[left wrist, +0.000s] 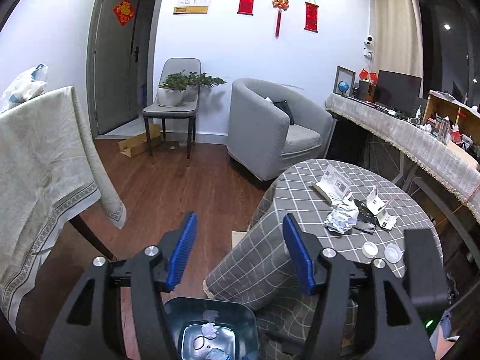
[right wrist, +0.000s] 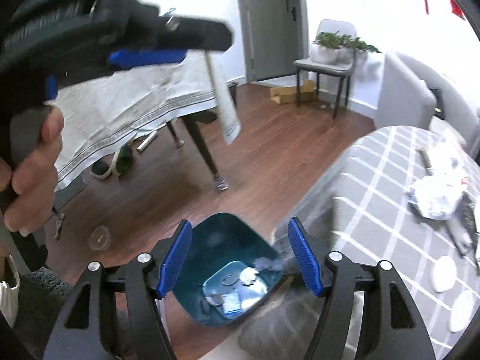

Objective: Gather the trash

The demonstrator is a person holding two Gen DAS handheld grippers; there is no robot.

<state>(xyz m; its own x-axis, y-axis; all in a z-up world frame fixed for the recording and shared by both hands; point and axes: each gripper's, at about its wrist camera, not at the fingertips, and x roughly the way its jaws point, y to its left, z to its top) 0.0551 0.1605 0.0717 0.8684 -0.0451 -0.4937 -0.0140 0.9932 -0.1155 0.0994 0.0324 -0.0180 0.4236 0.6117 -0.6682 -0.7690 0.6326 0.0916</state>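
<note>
Left gripper (left wrist: 240, 252) jaws apart, nothing between. Right gripper (right wrist: 240, 258) likewise spread, empty, above teal bin (right wrist: 228, 267) on floor; small scraps inside, blurred. Crumpled paper (left wrist: 342, 217) on checked round table (left wrist: 300, 186), beside bin.

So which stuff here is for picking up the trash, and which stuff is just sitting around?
For the job:
- teal bin on the floor
- crumpled paper on the checked table
- two clear lids
- torn packets

Just lying about:
- potted plants on a chair
- grey armchair
- cardboard box
</note>
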